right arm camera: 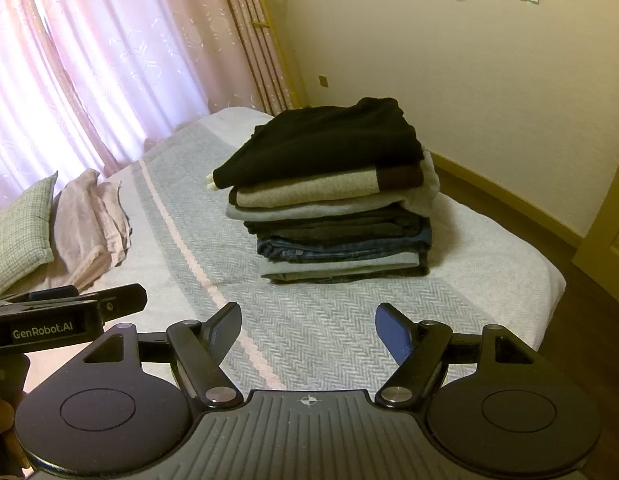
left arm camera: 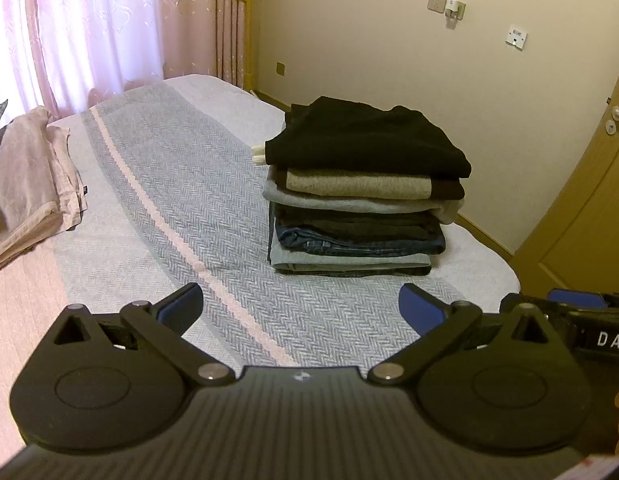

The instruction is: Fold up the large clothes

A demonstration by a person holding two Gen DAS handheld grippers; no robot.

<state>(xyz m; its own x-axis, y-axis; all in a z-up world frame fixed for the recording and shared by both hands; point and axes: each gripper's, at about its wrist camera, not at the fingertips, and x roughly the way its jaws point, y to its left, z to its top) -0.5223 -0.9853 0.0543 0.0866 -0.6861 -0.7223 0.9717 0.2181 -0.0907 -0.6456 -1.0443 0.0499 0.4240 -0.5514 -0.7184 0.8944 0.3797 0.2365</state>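
A bedroom with cream walls, pink sheer curtains [left arm camera: 89, 28] along the window side and a yellowish wooden door [left arm camera: 581, 200] at the right edge of the left wrist view. Wall sockets [left arm camera: 445, 4] sit high on the far wall. The bed [left arm camera: 157, 184] fills the middle of both views, covered with a grey herringbone blanket crossed by a pale pink stripe [left arm camera: 149, 196].

On the far right part of the bed stands a stack of folded clothes [left arm camera: 361, 192]. A black sweater [left arm camera: 361, 136] lies on top; below it come a beige knit with a dark brown cuff [right arm camera: 309, 190], a light grey piece, dark trousers, blue jeans [right arm camera: 341, 246] and another pale grey garment at the bottom, touching the blanket. A small cream bit of fabric pokes out at the left edge under the black sweater.

At the head of the bed, on the left, lie folded pink linens [left arm camera: 33, 176], and beside them in the right wrist view a grey-green checked pillow [right arm camera: 21, 224].

The left claw [left arm camera: 301, 308] stands wide, its blue-padded fingers [left arm camera: 181, 304] spread over bare blanket, holding nothing, well short of the stack. The right claw [right arm camera: 307, 332] is likewise spread wide and empty, above the blanket near the foot of the bed, with the stack ahead of it. Each claw's body shows at the edge of the other's view, so the two are side by side.
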